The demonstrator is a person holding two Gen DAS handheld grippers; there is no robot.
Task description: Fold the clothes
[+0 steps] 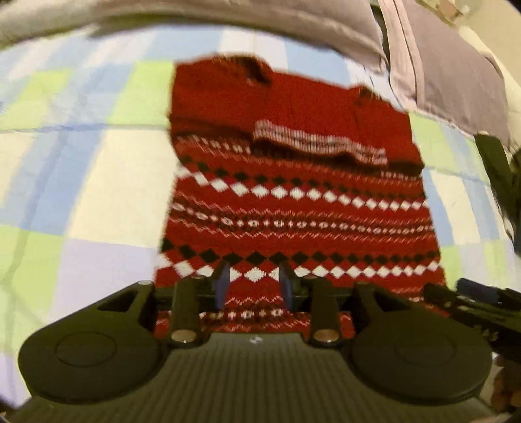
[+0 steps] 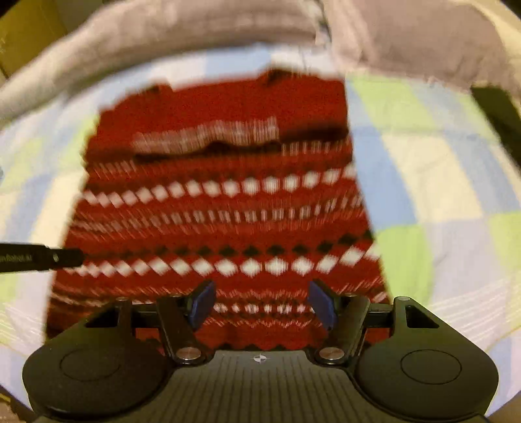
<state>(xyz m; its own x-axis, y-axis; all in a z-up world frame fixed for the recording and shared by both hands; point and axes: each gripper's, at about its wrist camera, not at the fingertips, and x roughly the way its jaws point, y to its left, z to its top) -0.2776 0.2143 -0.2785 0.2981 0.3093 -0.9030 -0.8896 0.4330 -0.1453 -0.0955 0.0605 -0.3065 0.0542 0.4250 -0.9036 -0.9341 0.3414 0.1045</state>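
We see a red sweater (image 1: 293, 201) with white and black diamond rows lying flat on a bed, on a checked blanket (image 1: 81, 169) of blue, green and pale squares. The sleeves of the sweater are folded in across the chest, so a striped cuff (image 1: 319, 140) lies over the upper part, below the collar. The hem of the sweater is the part nearest to both cameras. Our left gripper (image 1: 254, 286) is above the hem of the sweater, its two blue fingers (image 1: 222, 286) a moderate way apart, and nothing is between them. Our right gripper (image 2: 262, 304) is also above the hem of the sweater, opened wider than the left one, and it holds nothing either; whether the fingers touch the knit we cannot tell, because both views are blurred. In the left wrist view the right gripper (image 1: 472, 302) shows at the right corner of the hem; in the right wrist view a black part of the left gripper (image 2: 42, 257) reaches the left edge of the sweater. Beyond the collar of the sweater lie grey pillows (image 2: 195, 29).
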